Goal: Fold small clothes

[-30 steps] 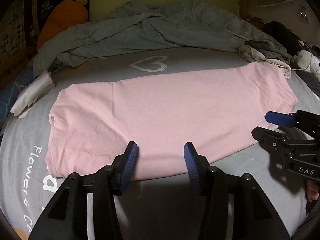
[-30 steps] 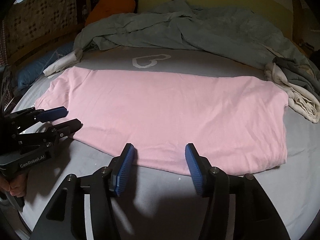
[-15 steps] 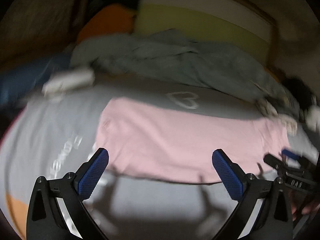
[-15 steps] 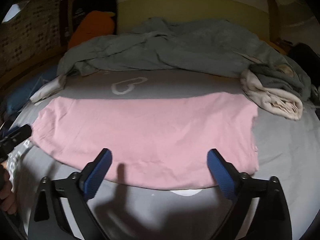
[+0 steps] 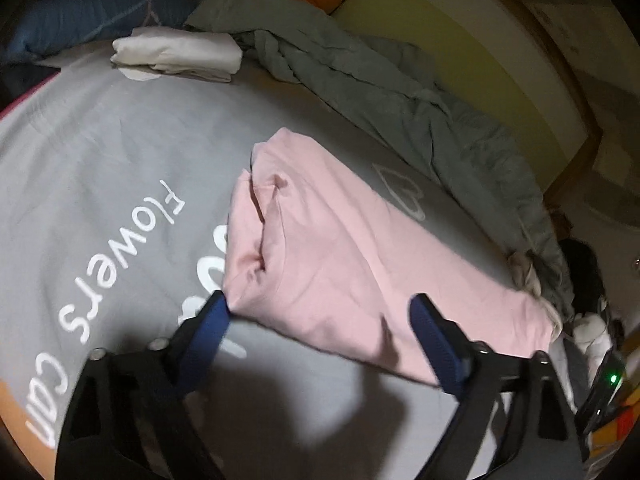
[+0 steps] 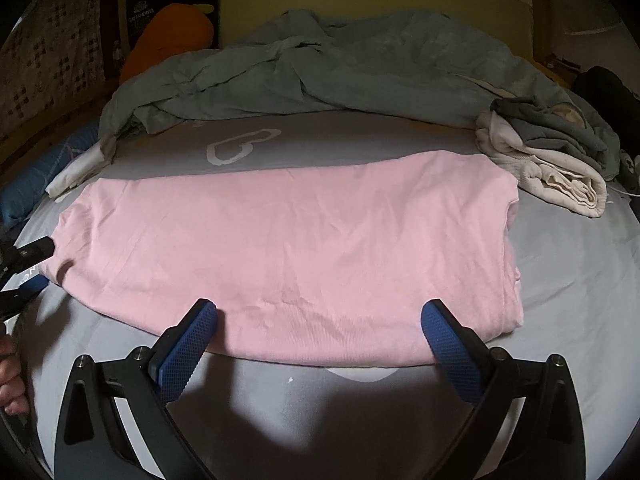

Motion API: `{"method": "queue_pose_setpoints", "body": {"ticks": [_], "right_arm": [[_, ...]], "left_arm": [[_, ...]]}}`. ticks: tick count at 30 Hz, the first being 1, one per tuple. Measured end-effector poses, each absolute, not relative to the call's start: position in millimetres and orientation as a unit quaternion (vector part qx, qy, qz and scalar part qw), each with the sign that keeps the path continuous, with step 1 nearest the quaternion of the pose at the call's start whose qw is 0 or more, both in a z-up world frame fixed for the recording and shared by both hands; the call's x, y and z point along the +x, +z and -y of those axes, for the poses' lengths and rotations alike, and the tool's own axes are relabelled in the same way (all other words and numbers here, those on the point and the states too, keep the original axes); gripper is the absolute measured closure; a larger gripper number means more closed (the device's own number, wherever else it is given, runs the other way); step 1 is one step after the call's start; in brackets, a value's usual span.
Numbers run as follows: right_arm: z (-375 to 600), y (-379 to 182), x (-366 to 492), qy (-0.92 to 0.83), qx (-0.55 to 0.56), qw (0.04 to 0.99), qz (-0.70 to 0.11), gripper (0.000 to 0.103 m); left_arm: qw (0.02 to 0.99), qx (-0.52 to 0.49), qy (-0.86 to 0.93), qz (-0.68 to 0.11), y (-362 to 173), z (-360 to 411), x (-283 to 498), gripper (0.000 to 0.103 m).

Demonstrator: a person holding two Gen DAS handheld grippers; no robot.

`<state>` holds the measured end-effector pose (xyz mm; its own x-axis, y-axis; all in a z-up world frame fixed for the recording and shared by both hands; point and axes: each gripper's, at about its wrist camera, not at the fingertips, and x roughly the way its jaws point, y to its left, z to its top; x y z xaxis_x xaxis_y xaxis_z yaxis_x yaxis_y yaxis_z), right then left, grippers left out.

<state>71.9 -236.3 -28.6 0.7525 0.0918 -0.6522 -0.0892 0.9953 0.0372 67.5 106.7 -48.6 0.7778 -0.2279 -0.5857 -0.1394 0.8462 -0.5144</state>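
Observation:
A pink garment lies folded in a long band on the grey printed bed sheet. My left gripper is at its left end, tilted, with the near corner of the cloth between its blue pads; the jaws are closing and the pads do not press the cloth. In the right wrist view the same pink garment spreads across the middle. My right gripper stands wide open over its near edge, gripping nothing. The left gripper shows at that view's left edge, beside a person's hand.
A crumpled grey-green blanket fills the back of the bed. Cream and grey clothes are piled at the right, and a folded white cloth lies at the left. An orange cushion and a blue pillow sit by the headboard.
Both grippers opened from a narrow gap to a wide one. The left one slid to the garment's left end and rolled, tilting its view. The right one stayed nearly in place.

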Motion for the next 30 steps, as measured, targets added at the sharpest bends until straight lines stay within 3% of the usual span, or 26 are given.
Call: {"method": "queue_pose_setpoints", "body": {"ticks": [5, 7, 9, 11, 13, 16, 18, 23, 30], "right_arm": [[234, -26, 68, 0.067, 0.008, 0.938, -0.340, 0.001], [233, -23, 64, 0.086, 0.012, 0.940, -0.329, 0.001], [229, -16, 61, 0.127, 0.026, 0.942, -0.309, 0.006], [219, -8, 64, 0.169, 0.036, 0.937, -0.305, 0.030], [198, -2, 74, 0.215, 0.036, 0.922, -0.320, 0.067], [163, 1, 86, 0.275, 0.054, 0.901, -0.332, 0.087], [135, -3, 92, 0.300, 0.059, 0.886, -0.348, 0.092], [84, -41, 97, 0.285, 0.020, 0.865, -0.413, 0.093], [118, -32, 94, 0.284, 0.064, 0.857, -0.425, 0.093]], "left_arm": [[0.902, -0.269, 0.008, -0.336, -49, -113, 82, 0.054], [0.910, -0.239, 0.009, -0.340, -45, -108, 87, 0.074], [0.923, -0.192, 0.012, -0.333, -35, -100, 90, 0.081], [0.937, -0.158, 0.007, -0.312, -22, -92, 87, 0.084], [0.946, -0.136, -0.002, -0.295, -11, -85, 82, 0.084], [0.953, -0.112, -0.008, -0.282, -1, -81, 76, 0.085], [0.956, -0.100, -0.011, -0.276, -2, -80, 71, 0.085], [0.952, -0.117, -0.033, -0.281, -8, -88, 73, 0.088], [0.962, -0.101, -0.096, -0.235, 17, -66, 63, 0.089]]}}
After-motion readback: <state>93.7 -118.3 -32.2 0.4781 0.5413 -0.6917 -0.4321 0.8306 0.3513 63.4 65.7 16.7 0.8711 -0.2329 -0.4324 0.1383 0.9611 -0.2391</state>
